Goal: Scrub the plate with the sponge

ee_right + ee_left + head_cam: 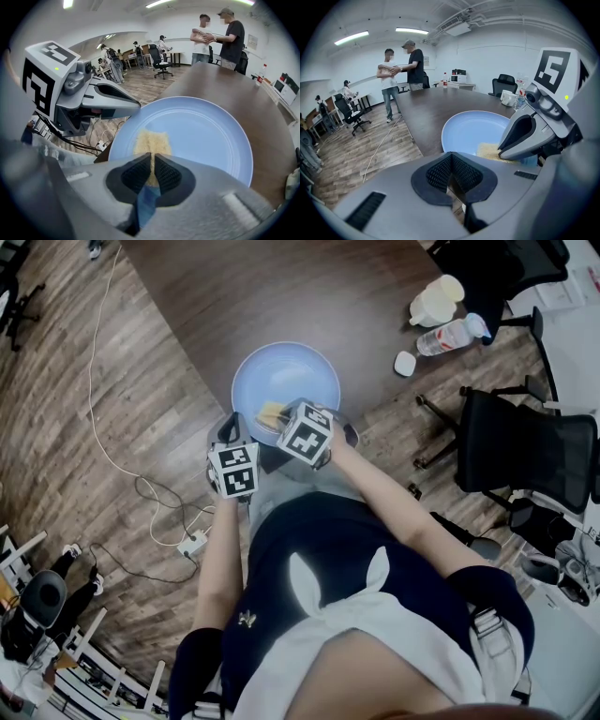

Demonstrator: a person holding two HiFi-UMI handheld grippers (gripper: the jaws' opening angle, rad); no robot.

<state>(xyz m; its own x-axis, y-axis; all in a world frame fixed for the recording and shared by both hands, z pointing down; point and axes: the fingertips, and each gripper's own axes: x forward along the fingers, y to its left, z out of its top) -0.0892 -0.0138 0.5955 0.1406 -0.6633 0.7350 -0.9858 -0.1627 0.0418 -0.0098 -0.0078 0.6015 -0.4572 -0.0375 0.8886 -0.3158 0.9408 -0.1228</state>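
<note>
A round light-blue plate (286, 376) (471, 131) (201, 133) lies near the front edge of a dark brown table (281, 296). A yellow sponge (151, 141) with a blue backing rests on the plate's near side, also visible as the sponge (271, 413) (491, 151). My right gripper (152, 158) (284, 420) is shut on the sponge and holds it against the plate. My left gripper (451, 158) (227, 432) hangs just left of the plate at the table's edge, jaws together with nothing between them.
A clear bottle (452, 334), a white jug (435, 300) and a small white lid (405, 363) sit on the table's right side. A black office chair (525, 442) stands to the right. A cable and power strip (192, 542) lie on the floor. Two persons (401, 70) stand beyond the table.
</note>
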